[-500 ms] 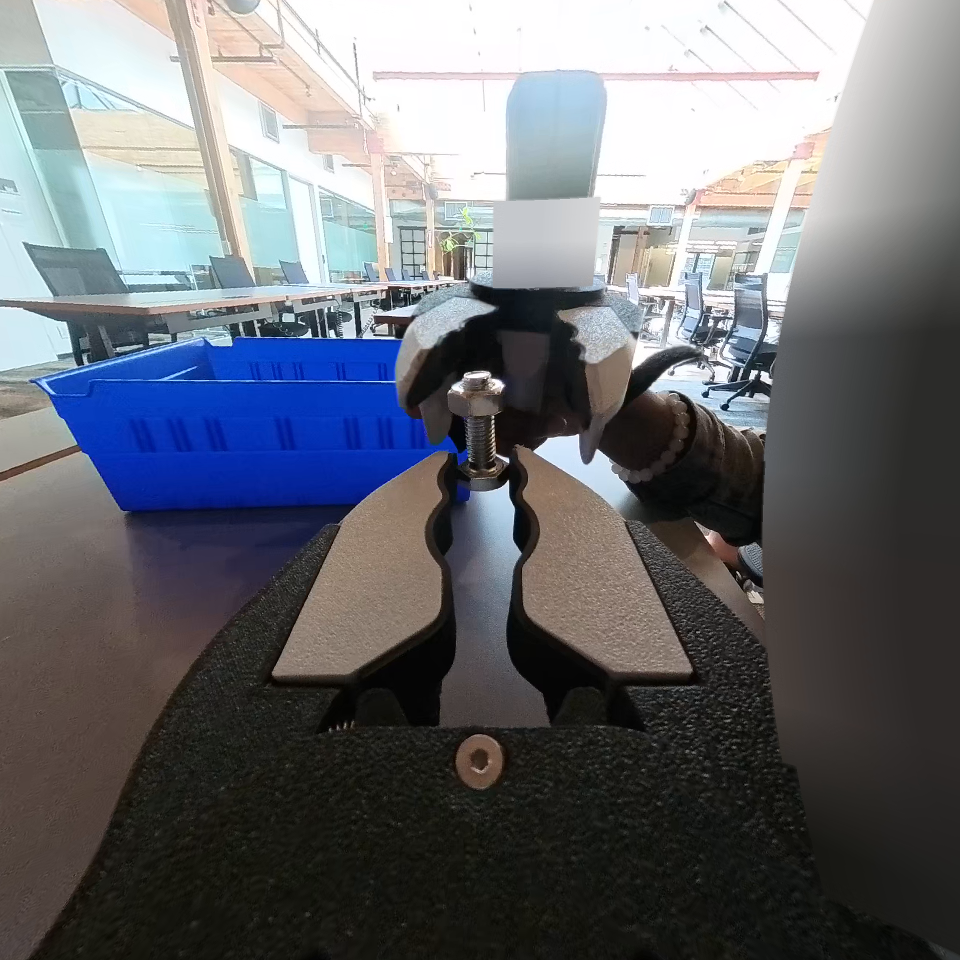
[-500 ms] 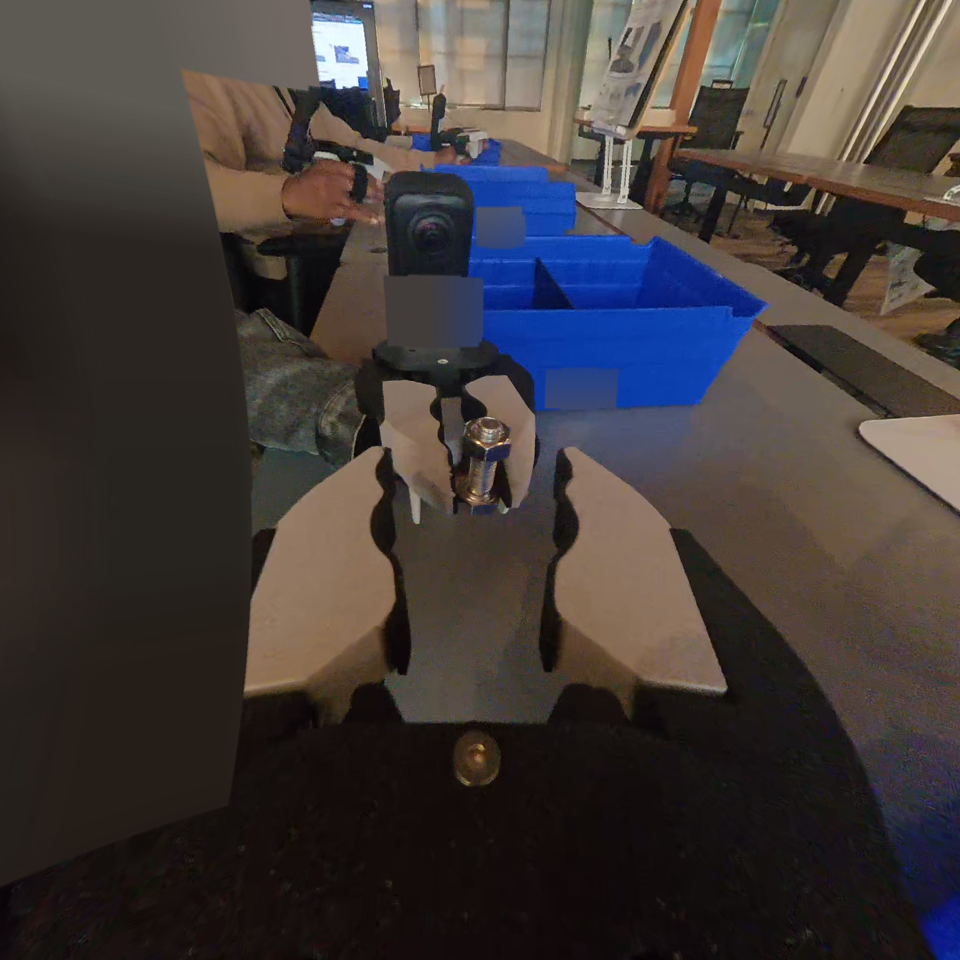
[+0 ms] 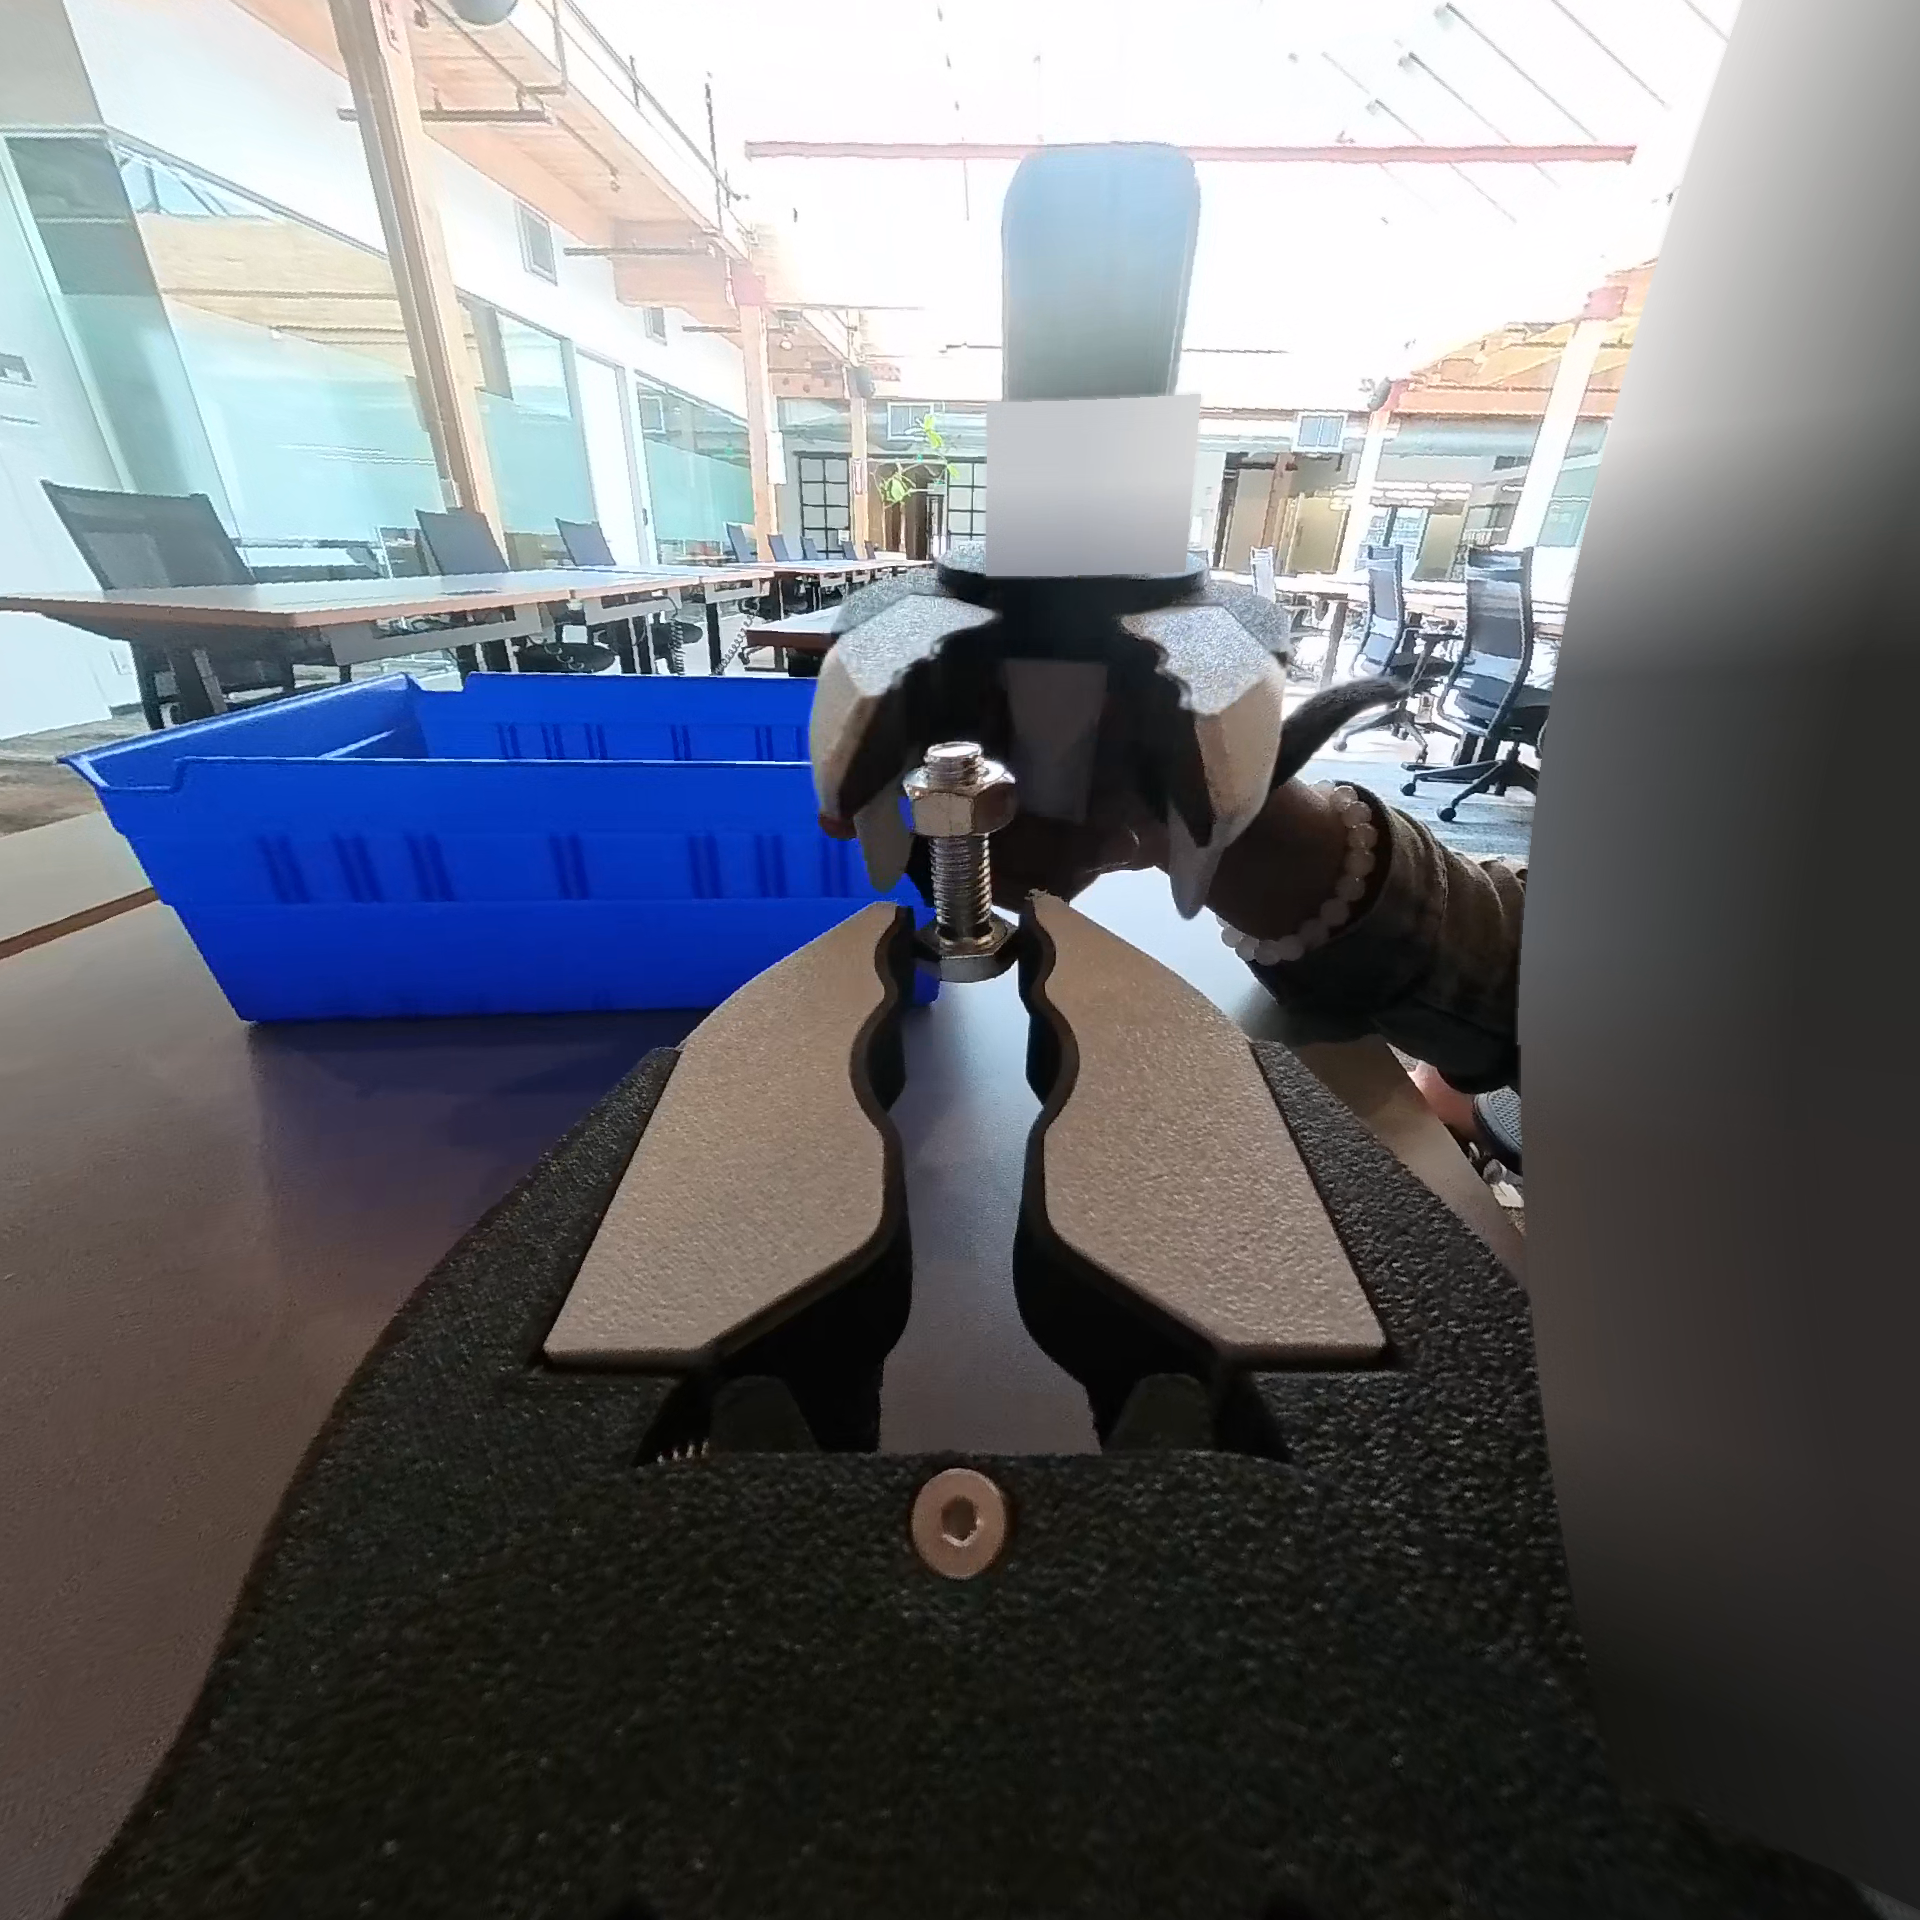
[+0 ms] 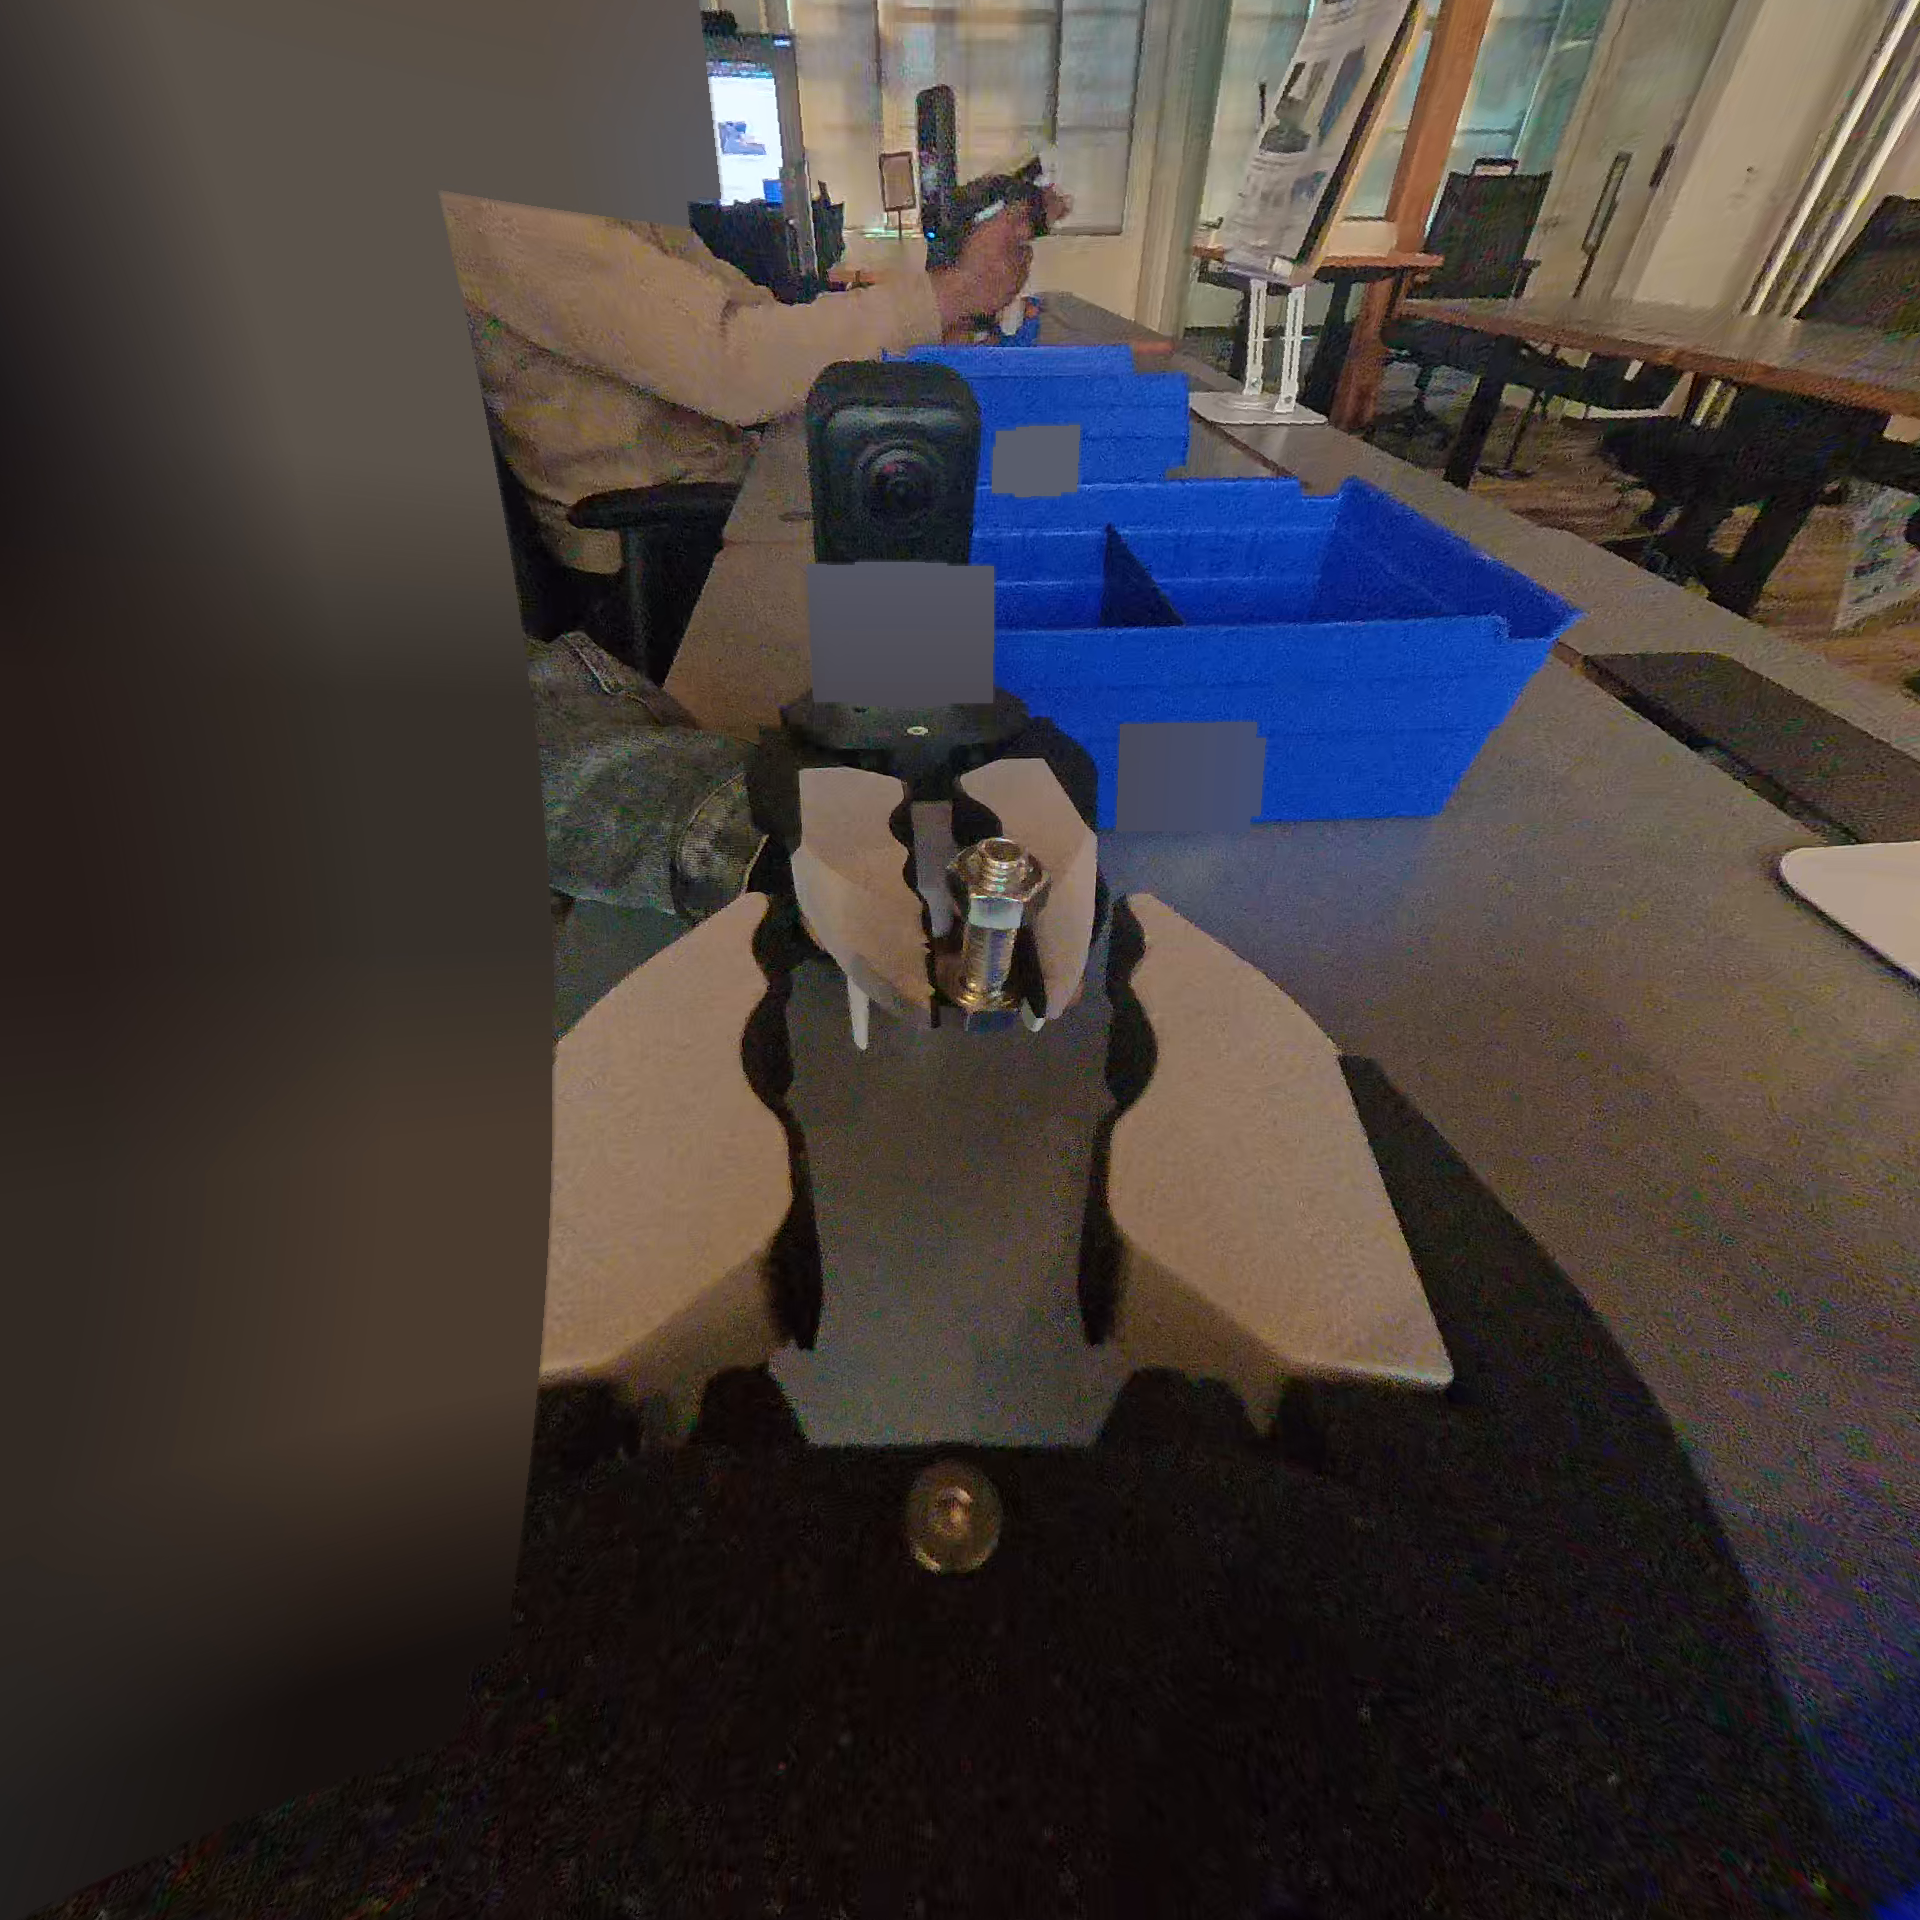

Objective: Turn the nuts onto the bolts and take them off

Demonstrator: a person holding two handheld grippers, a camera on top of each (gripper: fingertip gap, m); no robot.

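Bolt standing upright on a dark table, thread end up, close to the table's edge on the sitting person's side and just in front of a blue bin with a divider inside. The left tongs lie low and level, drawn in to a narrow gap and pinching the hexagonal head at the bottom of the bolt; whether the head rests on the table or hangs just above it cannot be told. A silver nut sits at the very top of the thread, with a long run of bare thread showing between it and the head. The right tongs face the left ones from the far side of the bolt, spread wide and holding nothing; the nut stands between their tips, one finger close beside it and the other well clear. Compared with half a second earlier almost nothing has moved: the nut is at the same height on the thread, the left grip looks the same, and the right tongs have not closed. The one clear change is in the background, where another person farther along the table has raised a hand. This reads as a pause between turns; the nut probably needs only a few more turns to come off.
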